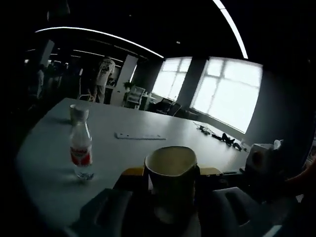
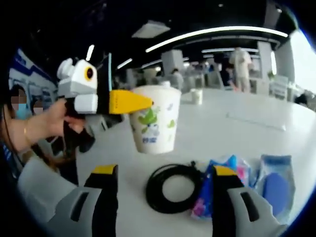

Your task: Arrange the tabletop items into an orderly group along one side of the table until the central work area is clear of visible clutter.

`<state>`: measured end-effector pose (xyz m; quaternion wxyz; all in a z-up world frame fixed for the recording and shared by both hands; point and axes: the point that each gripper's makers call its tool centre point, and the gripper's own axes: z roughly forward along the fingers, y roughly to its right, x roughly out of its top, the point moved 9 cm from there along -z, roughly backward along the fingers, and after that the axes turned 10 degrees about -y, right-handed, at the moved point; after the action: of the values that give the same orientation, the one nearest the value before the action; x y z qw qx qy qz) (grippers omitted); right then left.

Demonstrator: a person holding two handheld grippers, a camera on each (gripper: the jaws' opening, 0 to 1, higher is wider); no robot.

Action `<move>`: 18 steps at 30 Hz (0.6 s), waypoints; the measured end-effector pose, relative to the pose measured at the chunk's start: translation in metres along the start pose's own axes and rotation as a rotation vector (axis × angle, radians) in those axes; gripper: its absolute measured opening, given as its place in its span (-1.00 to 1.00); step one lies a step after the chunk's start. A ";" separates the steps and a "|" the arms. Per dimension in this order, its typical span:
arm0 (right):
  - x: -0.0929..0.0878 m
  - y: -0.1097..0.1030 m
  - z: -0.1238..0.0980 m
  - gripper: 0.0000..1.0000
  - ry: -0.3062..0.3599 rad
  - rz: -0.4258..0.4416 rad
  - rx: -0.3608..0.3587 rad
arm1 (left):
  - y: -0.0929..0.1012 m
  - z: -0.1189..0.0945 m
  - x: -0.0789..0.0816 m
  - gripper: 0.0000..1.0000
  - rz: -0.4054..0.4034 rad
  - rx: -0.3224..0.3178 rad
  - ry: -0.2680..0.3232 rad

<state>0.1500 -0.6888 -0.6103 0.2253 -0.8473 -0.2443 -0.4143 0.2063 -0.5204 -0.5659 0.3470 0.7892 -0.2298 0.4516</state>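
Note:
My left gripper (image 1: 171, 172) is shut on a white cup (image 1: 170, 170), its yellow-tipped jaws pressing the cup's two sides. The right gripper view shows that same left gripper (image 2: 143, 103) coming in from the left, held by a person's hand (image 2: 52, 123). It carries the cup (image 2: 154, 123), printed with green leaves, a little above the white table (image 2: 247, 140). My right gripper (image 2: 165, 173) is open low over the table. A black coiled cable (image 2: 173, 188) lies between its jaws. Blue packets (image 2: 224, 180) lie by the right jaw.
A water bottle with a red label (image 1: 81, 150) stands on the left, with a paper cup (image 1: 78, 113) behind it. A flat white strip (image 1: 140, 135) lies mid-table. Dark cables (image 1: 224, 138) and a tissue box (image 1: 261, 158) sit on the right. People stand far back.

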 end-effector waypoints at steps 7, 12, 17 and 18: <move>0.002 0.002 -0.006 0.77 -0.011 0.042 0.030 | -0.005 0.001 0.005 -0.29 0.046 0.055 0.021; 0.002 0.003 -0.009 0.90 -0.020 0.033 0.040 | -0.012 0.005 0.009 -0.28 0.085 0.099 0.023; -0.002 0.007 -0.011 0.96 -0.049 0.003 0.026 | -0.016 0.010 0.011 -0.29 0.110 0.136 0.018; -0.003 0.007 -0.011 0.98 -0.049 0.002 0.025 | -0.017 0.011 0.011 -0.29 0.121 0.147 0.014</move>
<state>0.1460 -0.7013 -0.6074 0.2303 -0.8546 -0.2539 -0.3901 0.2292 -0.5175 -0.5661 0.2618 0.7940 -0.2408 0.4929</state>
